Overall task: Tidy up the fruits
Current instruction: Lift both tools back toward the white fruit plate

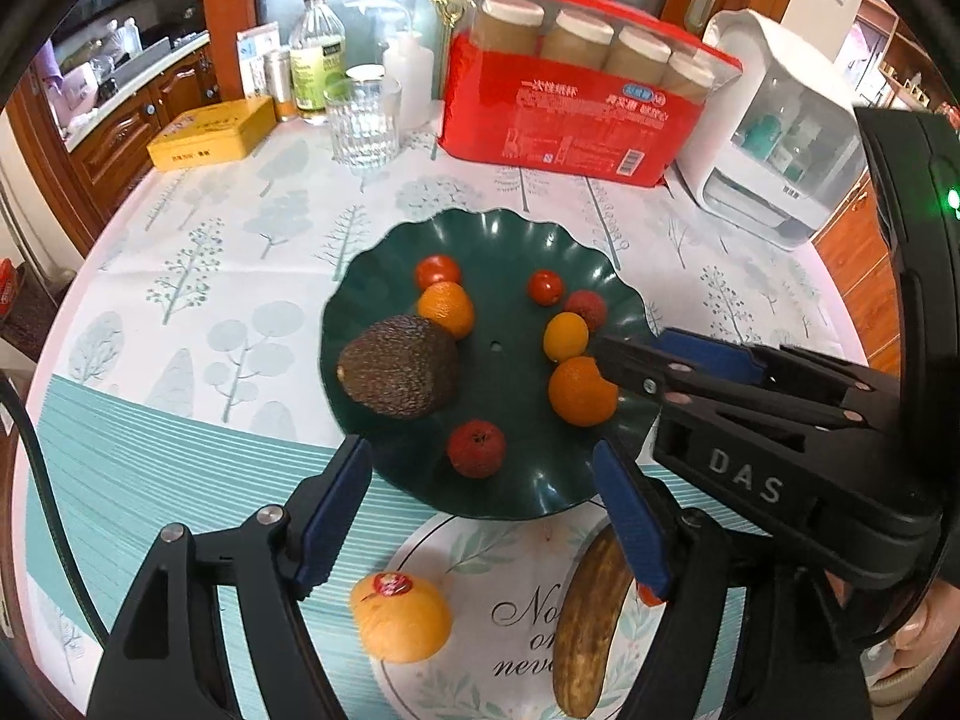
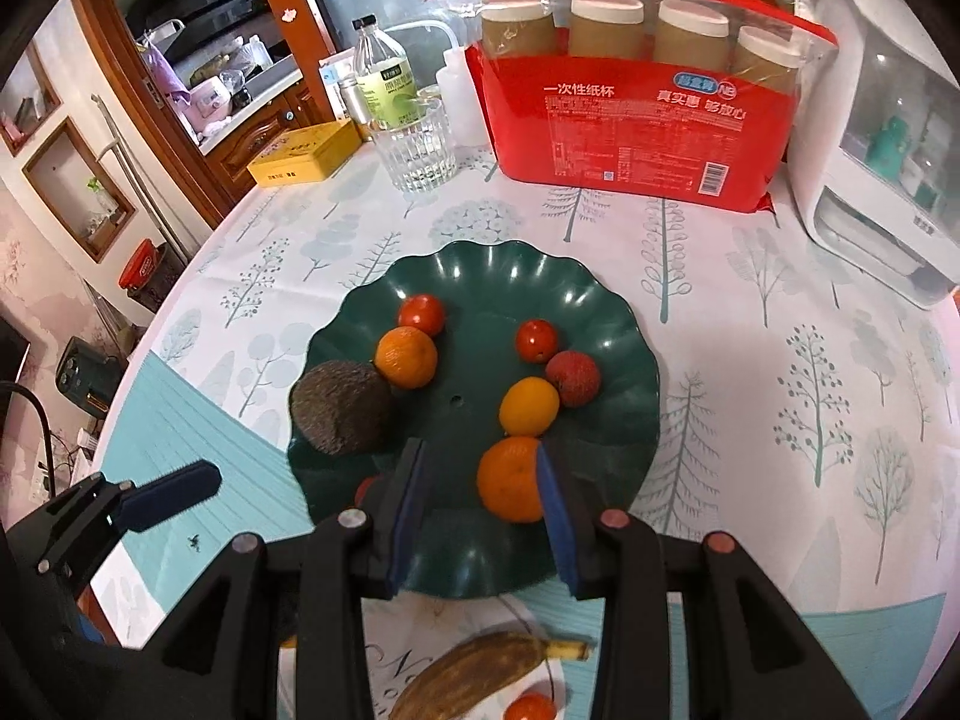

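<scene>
A dark green scalloped plate (image 1: 540,252) (image 2: 540,276) holds an avocado (image 1: 399,366), two mandarins (image 1: 447,309), cherry tomatoes (image 1: 438,271), a yellow kumquat (image 1: 565,336) and two lychees. My left gripper (image 1: 480,450) hangs open over the plate's near rim. The near lychee (image 1: 476,449) lies on the plate below it, untouched. My right gripper (image 2: 474,456) (image 1: 606,354) hovers over the plate's right side, jaws slightly apart with nothing between them, beside a mandarin (image 2: 510,480). On the table nearer me lie a stickered orange (image 1: 401,618), a browned banana (image 1: 591,612) (image 2: 480,672) and a small tomato (image 2: 528,708).
Behind the plate stand a red pack of paper cups (image 1: 570,120), a drinking glass (image 1: 363,120), a bottle (image 1: 315,54), a yellow box (image 1: 213,135) and a white appliance (image 1: 774,138). The round table's edge curves away on the left.
</scene>
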The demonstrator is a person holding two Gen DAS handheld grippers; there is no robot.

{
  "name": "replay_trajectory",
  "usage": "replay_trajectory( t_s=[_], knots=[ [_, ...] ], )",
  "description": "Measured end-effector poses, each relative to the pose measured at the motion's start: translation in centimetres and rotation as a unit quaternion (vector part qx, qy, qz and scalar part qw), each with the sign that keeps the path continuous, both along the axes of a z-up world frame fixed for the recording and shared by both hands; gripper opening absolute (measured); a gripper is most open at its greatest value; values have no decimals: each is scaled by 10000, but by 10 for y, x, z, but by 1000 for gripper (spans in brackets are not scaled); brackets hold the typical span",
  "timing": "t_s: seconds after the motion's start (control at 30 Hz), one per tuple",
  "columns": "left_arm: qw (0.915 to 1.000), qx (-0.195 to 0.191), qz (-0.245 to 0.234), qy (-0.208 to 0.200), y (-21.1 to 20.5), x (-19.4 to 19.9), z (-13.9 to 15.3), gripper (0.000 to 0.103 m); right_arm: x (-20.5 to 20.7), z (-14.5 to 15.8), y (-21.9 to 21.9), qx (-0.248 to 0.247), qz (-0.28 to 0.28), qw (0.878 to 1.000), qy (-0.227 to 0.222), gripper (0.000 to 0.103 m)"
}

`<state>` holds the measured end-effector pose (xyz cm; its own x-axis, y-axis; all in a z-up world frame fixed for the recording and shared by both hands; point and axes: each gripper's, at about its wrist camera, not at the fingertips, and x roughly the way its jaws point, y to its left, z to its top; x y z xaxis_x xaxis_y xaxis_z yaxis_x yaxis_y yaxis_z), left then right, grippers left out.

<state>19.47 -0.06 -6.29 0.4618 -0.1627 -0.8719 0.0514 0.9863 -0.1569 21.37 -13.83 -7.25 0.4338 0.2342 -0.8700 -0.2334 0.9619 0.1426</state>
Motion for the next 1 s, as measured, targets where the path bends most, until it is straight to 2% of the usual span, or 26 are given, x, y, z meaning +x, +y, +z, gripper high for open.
replay_trajectory(
  t_s=[0.53, 0.67, 1.0],
  knots=[
    [9990, -130, 198, -384, 23, -48, 49, 85, -63, 58, -13, 390, -177, 9982, -431, 38],
    [9980, -136, 286, -555, 33, -62, 64, 87, -85, 74, -19, 532, -220, 9964, -617, 50],
    [9959, 110, 330, -829, 47, -94, 80, 90, -124, 93, -25, 606, -277, 9936, -913, 52]
  ],
)
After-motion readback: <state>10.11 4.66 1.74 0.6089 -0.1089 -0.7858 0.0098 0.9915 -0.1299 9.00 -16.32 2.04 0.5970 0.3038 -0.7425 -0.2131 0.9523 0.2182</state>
